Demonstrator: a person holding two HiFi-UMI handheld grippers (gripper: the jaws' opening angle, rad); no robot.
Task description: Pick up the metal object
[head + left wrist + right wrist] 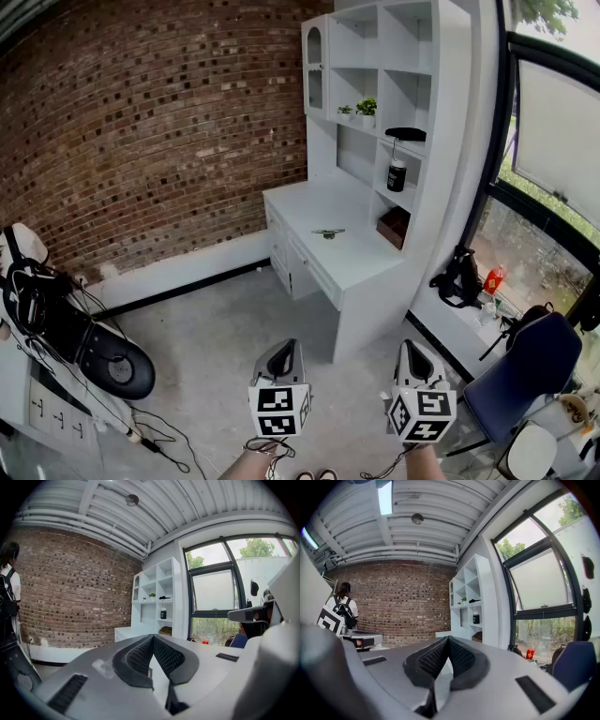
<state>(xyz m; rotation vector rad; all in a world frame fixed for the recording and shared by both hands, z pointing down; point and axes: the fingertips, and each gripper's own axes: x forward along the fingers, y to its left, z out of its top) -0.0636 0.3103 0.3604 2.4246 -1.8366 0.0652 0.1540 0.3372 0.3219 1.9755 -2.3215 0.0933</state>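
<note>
A small dark metal object point(328, 232) lies on the white desk point(352, 262) across the room. Both grippers are held low in the head view, well short of the desk. My left gripper point(284, 359) is shut, its ribbed pads point(140, 654) meeting at the tips with nothing between them. My right gripper point(413, 361) is shut too, its pads point(436, 657) pressed together and empty. In the gripper views the desk point(129, 632) shows only as a distant white block, and the metal object is too small to see there.
White shelving point(394, 112) above the desk holds a black jar point(397, 175), small plants point(366, 108) and a brown box point(394, 225). A blue chair point(525, 370) stands at right, a black-and-white machine point(84, 347) with cables at left. A person with a backpack point(343, 606) stands near the brick wall.
</note>
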